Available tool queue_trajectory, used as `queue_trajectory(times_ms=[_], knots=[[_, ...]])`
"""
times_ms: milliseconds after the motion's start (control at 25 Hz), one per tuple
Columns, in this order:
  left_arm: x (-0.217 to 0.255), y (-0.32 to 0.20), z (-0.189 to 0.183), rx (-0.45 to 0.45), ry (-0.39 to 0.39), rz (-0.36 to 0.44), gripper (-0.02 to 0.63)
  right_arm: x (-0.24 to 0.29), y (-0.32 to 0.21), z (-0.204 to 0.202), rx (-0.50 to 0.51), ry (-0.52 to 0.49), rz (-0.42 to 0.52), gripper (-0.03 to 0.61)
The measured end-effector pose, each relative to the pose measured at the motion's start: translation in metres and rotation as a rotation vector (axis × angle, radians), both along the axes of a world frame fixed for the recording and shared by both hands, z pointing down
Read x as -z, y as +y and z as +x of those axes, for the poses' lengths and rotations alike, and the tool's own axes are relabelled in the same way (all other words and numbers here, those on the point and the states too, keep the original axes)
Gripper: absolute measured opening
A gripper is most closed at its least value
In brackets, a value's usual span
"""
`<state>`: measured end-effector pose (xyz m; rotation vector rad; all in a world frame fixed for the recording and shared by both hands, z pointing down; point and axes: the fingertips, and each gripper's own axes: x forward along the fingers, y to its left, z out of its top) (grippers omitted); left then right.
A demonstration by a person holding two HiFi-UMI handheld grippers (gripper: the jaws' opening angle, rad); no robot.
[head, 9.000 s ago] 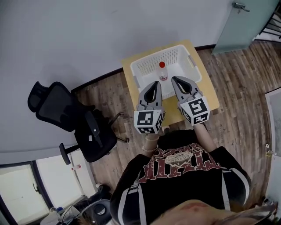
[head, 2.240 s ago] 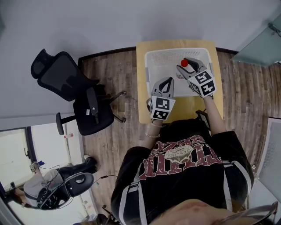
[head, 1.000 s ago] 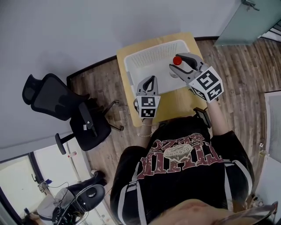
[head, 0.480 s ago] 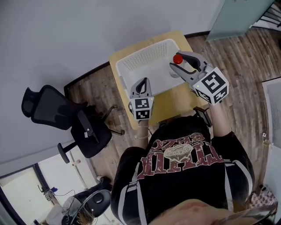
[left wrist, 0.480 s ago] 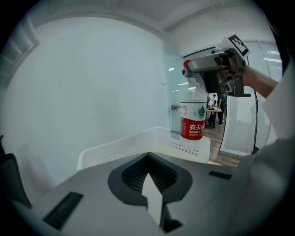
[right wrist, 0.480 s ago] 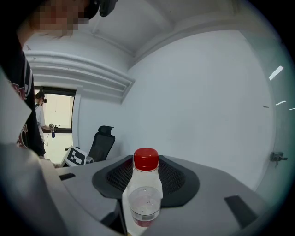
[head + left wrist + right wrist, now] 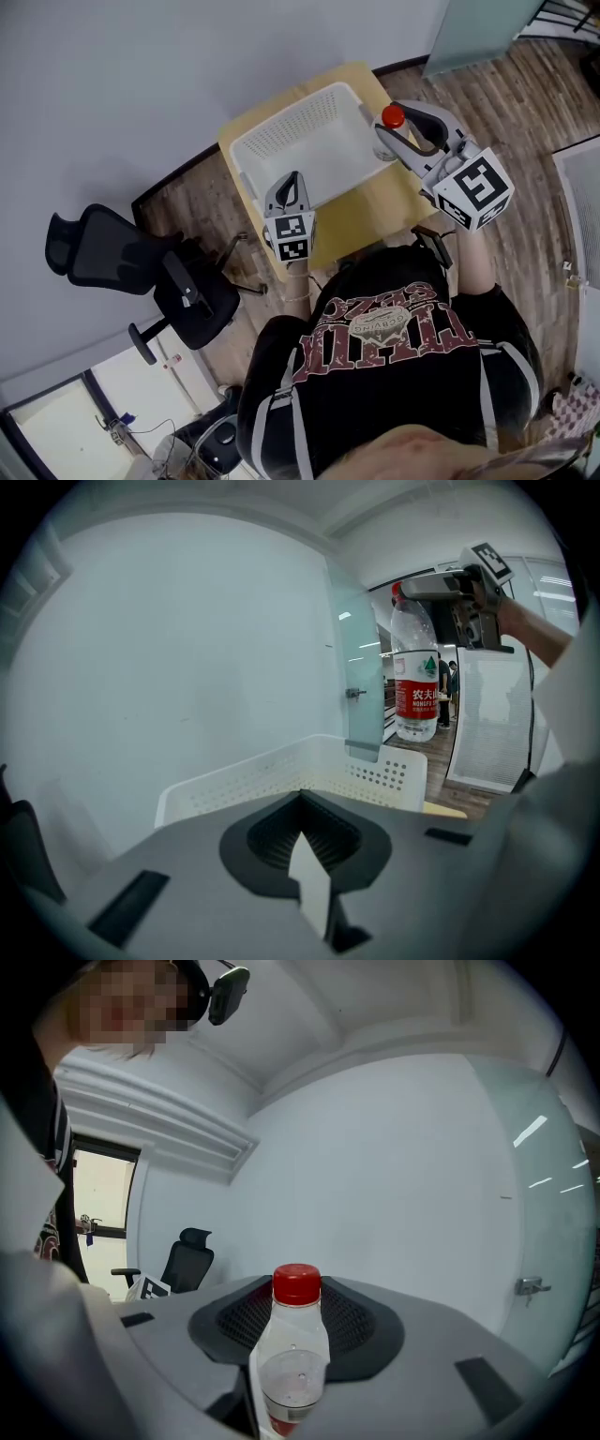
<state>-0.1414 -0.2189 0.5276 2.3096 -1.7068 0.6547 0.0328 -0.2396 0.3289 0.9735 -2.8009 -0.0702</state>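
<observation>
The bottle (image 7: 393,116), standing in the basket (image 7: 281,141) nine seconds ago, now hangs raised by its right rim, clamped in the right hand-held gripper (image 7: 397,129). The left hand-held gripper (image 7: 286,184) hovers clenched and empty at the basket's front edge.

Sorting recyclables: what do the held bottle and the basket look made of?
The bottle looks like clear, glossy plastic: you see through it, red cap on top. The basket is likely white, matte plastic: moulded walls pierced with rows of small holes.

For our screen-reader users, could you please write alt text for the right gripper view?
The right gripper is shut on a clear plastic bottle with a red cap, upright between its fingers. Behind stand a white wall and a black office chair.
</observation>
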Motion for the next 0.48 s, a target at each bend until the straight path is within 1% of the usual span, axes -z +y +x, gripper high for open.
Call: queue_trajectory(times_ms=[240, 320, 480], knots=[[0.000, 0.000, 0.001, 0.004, 0.021, -0.011, 0.044, 0.004, 0.002, 0.030, -0.071, -0.009, 0.017, 0.167], [0.002, -0.001, 0.006, -0.008, 0.012, -0.008, 0.044, 0.002, 0.001, 0.040, -0.100, -0.018, 0.011, 0.166], [0.012, -0.009, 0.024, -0.057, -0.018, 0.025, 0.044, -0.003, 0.001, 0.054, -0.141, -0.028, 0.007, 0.164]])
